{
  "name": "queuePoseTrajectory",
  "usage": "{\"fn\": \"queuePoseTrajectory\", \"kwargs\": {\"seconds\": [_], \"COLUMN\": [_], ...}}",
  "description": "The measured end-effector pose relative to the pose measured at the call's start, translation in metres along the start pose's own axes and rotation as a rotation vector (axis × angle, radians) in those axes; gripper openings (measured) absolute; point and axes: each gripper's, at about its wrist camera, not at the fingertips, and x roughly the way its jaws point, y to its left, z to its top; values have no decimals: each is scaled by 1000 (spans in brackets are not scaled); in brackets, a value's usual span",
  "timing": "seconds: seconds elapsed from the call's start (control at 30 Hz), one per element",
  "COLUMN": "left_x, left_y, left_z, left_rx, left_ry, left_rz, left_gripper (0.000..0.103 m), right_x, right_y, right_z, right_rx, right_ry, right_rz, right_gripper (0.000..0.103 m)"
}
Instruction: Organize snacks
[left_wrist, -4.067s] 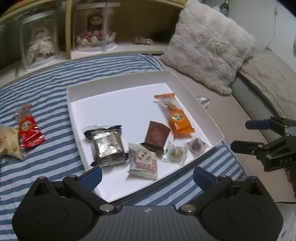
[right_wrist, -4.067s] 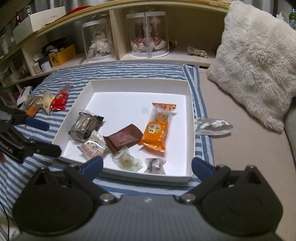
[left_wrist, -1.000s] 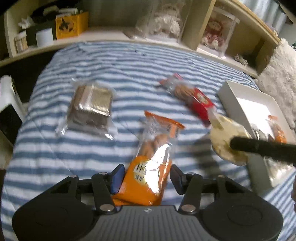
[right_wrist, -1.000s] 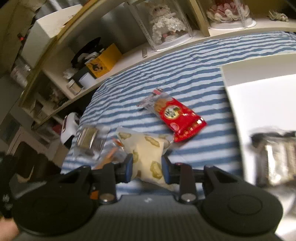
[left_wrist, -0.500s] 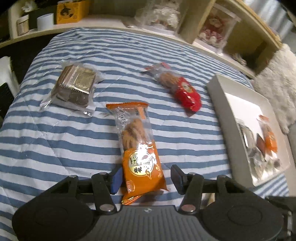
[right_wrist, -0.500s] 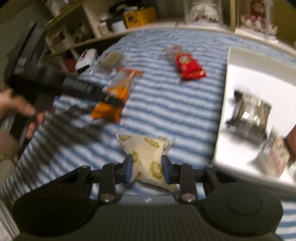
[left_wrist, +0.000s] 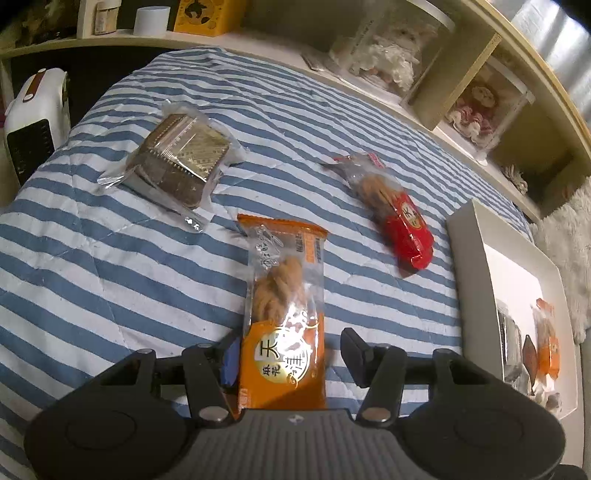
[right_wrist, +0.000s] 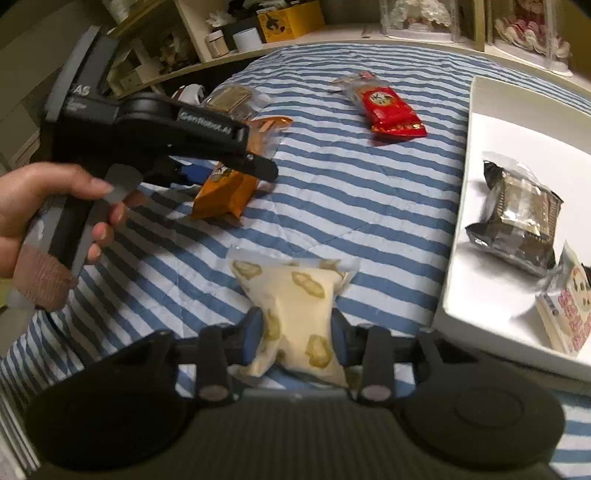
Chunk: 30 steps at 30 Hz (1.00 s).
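Left gripper (left_wrist: 290, 350) straddling the orange twist-snack packet (left_wrist: 284, 314) on the striped bedspread (left_wrist: 110, 266), right finger standing clear of the wrapper, grip uncertain. Right gripper (right_wrist: 297, 332) clamped on the cream-yellow snack pouch (right_wrist: 295, 302), just left of the white tray (right_wrist: 476, 288). Red snack packet (right_wrist: 391, 110) farther left of the tray's far corner

**Glossy wrappers on quilted cloth**

Between the matt black plastic fingers (left_wrist: 354, 354) lies a glossy film orange packet (left_wrist: 284, 314). Beyond them, a crinkly clear-wrapped foil pack (left_wrist: 177, 162) rests on striped quilted cloth bedspread (left_wrist: 110, 258). The cream pouch (right_wrist: 295, 314) looks smooth, softly shiny.
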Motion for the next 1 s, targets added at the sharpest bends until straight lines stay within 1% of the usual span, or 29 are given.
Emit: {"fn": "queuePoseTrajectory", "kwargs": {"seconds": [0.03, 0.1, 0.17, 0.27, 0.37, 0.57, 0.8, 1.0], "left_x": [0, -1, -4, -8, -15, -36, -60, -70], "left_y": [-1, -2, -3, -2, -4, -17, -41, -63], "left_z": [0, -1, -1, -1, 0, 2, 3, 5], "left_rx": [6, 28, 43, 32, 25, 45, 83, 109], "left_ry": [-4, -13, -22, -28, -42, -99, -158, -175], "left_rz": [3, 25, 29, 15, -1, -36, -90, -124], "left_gripper": [55, 43, 43, 43, 43, 43, 43, 43], "right_x": [2, 1, 2, -3, -12, -37, -70, -90], "right_y": [1, 1, -1, -2, -6, -20, -46, -65], "right_z": [2, 2, 3, 3, 8, 21, 33, 41], "right_rx": [-8, -16, -16, -9, -1, 27, 79, 113], "right_ry": [0, -1, -2, -16, -58, -165, -290, -364], "right_rz": [-1, 2, 8, 21, 34, 21, -29, -70], "right_gripper": [44, 43, 43, 41, 41, 41, 41, 41]}}
